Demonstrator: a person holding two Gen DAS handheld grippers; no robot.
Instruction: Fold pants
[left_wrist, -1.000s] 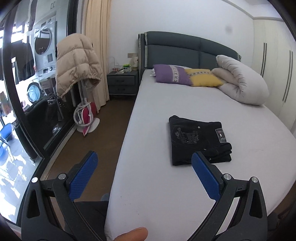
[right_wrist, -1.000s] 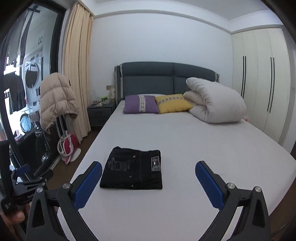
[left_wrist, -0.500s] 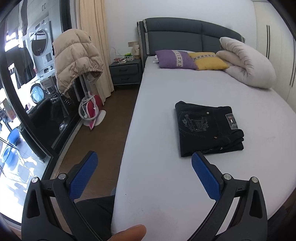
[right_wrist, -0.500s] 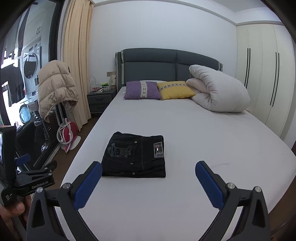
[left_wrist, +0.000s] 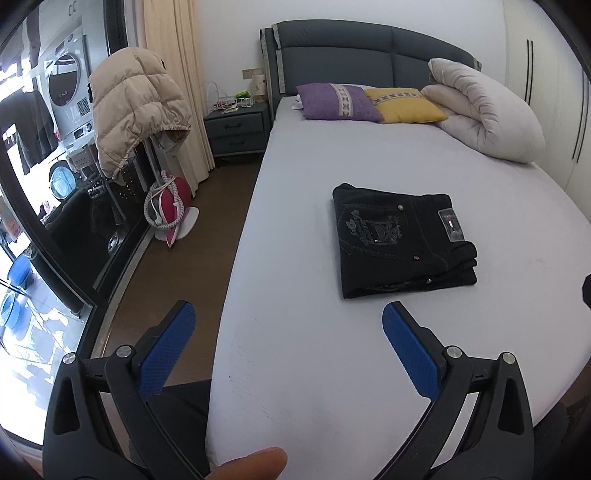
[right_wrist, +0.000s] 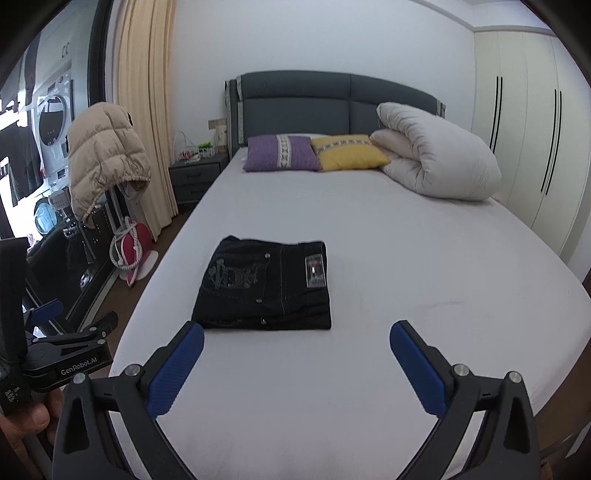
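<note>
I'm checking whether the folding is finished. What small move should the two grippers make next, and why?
Probably none on the cloth: best to draw both back a little and stop. The black pants already lie as a compact, squared stack on the bed. The left gripper and right gripper are both open, empty and short of the pants, touching nothing.

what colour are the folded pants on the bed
Black folded denim pants, with grey embroidery on the pocket; clearest in the right wrist view.
</note>
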